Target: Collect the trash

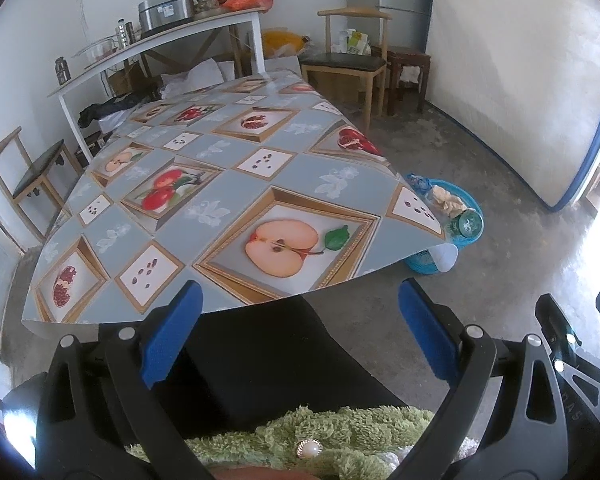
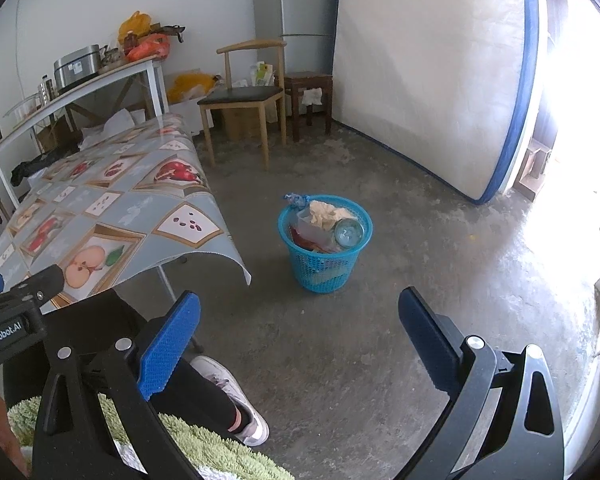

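Nearest to us, both tools are held low over our lap. The left gripper has its jaws spread wide with nothing between them, and the right gripper is just the same: wide apart and empty. Below them we see only our dark trousers, a fuzzy green garment and, in the right view, our shoe on the concrete floor.

Just beyond the left jaws begins the tabletop, covered in a fruit-patterned cloth. We can find no loose scrap anywhere on it; the cloth looks bare from its near edge to its far end.

Farther out, ahead of the right jaws and well apart from them, stands the blue basket on the floor, just past the tabletop's corner. It is already loaded: a crumpled wad of paper, a clear bottle lying bottom-up, some blue wrapper at the rim and reddish packaging beneath. In the left view the same basket peeks out beyond the cloth's right corner.

We judge the collecting to be essentially finished, since the rubbish sits in the basket and nothing remains in the jaws or on the tabletop. At most a last check of the floor is left.

Farthest back are a chair, a cluttered shelf and a mattress leaning on the wall.
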Available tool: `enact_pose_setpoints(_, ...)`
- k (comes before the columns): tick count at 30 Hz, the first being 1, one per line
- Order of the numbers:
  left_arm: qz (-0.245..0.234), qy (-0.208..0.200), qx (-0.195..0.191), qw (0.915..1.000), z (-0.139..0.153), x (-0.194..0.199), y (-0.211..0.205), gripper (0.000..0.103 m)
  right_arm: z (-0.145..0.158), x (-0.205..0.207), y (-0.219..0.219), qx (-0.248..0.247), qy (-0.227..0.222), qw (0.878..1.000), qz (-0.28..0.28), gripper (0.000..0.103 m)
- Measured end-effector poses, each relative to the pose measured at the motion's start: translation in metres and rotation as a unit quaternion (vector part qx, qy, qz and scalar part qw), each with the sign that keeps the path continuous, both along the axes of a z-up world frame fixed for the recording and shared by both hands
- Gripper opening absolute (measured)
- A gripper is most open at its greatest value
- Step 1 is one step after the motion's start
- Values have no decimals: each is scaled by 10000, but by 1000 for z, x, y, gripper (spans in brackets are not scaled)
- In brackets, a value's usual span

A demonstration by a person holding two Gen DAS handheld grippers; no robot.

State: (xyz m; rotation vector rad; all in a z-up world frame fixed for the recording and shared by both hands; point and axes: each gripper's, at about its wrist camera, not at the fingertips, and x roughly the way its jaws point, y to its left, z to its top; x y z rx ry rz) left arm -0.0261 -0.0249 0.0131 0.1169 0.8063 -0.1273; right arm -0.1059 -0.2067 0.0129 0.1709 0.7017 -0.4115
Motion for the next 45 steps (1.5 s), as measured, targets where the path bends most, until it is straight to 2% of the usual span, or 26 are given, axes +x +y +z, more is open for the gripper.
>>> enact_pose_setpoints(45, 111, -47, 98, 9999, 2, -1, 3, 94, 1, 7, 4, -42, -5, 9997, 246, 97)
